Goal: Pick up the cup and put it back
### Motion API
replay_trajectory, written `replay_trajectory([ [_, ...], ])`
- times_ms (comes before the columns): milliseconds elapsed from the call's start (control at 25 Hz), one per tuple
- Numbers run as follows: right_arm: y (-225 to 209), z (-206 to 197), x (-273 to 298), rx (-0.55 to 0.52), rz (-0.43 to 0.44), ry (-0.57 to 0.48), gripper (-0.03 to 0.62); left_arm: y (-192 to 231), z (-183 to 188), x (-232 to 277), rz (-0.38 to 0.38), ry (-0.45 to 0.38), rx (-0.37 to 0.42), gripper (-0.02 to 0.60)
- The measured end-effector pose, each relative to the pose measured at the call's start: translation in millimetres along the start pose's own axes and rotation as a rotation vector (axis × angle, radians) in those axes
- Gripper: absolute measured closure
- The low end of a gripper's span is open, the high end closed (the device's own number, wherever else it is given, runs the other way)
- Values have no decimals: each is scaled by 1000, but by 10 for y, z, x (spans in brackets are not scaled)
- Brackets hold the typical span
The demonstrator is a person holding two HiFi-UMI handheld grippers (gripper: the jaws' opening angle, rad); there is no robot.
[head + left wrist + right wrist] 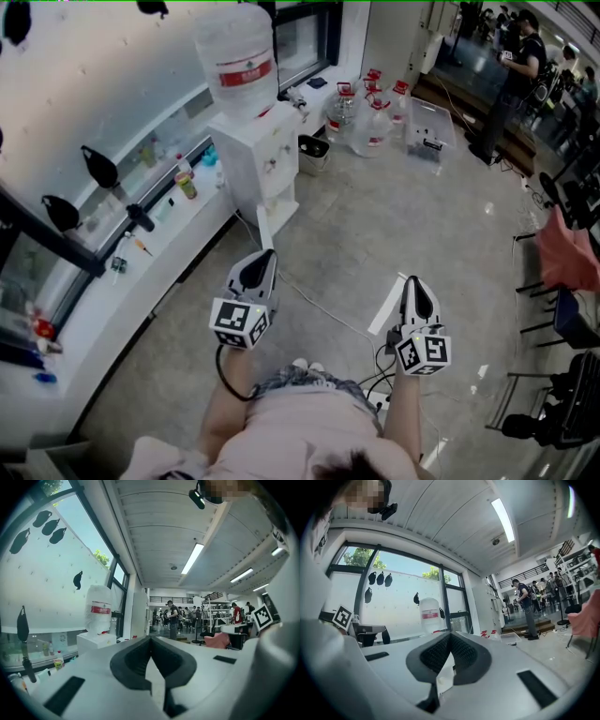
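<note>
left gripper (268,255): held low before the person, over the floor (441,216). Its tip points toward the dispenser. The jaws are pressed together, with nothing between them.
right gripper (411,281): held beside the left one and well apart from it, also over the floor. The jaws meet at the tip and pinch nothing.
cup: I cannot tell where it is. The things on the ledge are too small to say if one is a cup.
dispenser (255,159): white, standing upright on the floor against the ledge, ahead of the left gripper. A big jug (236,54) with a red label sits upside down on its top.
ledge (103,300): long and white, running under the window along the left side. Small things lie on it, and among them is a bottle (187,178) with a red cap, near the dispenser.
window (84,84): frosted, with dark bird-shaped stickers (98,167) on it.
spare jugs (361,114): clear with red caps, grouped on the floor behind the dispenser.
bin (429,125): clear plastic, on the floor just right of the spare jugs.
cable (323,307): white, lying on the floor between the two grippers.
far person (511,80): in dark clothes, standing at the top right, well apart from the grippers.
pink cloth (567,251): hanging over a chair at the right edge.
</note>
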State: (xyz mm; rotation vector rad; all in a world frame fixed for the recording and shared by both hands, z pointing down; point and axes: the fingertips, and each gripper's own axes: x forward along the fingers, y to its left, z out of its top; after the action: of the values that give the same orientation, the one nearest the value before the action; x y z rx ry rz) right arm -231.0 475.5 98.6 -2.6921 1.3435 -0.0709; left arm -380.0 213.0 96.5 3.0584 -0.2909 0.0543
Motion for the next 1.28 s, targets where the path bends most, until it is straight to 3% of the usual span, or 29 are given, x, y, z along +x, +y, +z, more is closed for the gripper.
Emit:
replay_trajectory([
  [240, -2, -16, 13, 26, -5, -10, 577, -4, -49, 7, -5, 7, -13, 555],
  [480, -18, -42, 5, 44, -5, 0, 577, 11, -92, 16, -21, 16, -78, 554],
  [800, -35, -83, 32, 62, -4, 6, 577, 116, -115, -26, 3, 5, -87, 544],
  [1080, 57, -126, 176, 64, 20, 26, 577, 381, -113, -98, 66, -11, -94, 242],
  [1280, 81, -150, 260, 62, 22, 28, 577, 548, -109, -143, 90, -46, -138, 172],
])
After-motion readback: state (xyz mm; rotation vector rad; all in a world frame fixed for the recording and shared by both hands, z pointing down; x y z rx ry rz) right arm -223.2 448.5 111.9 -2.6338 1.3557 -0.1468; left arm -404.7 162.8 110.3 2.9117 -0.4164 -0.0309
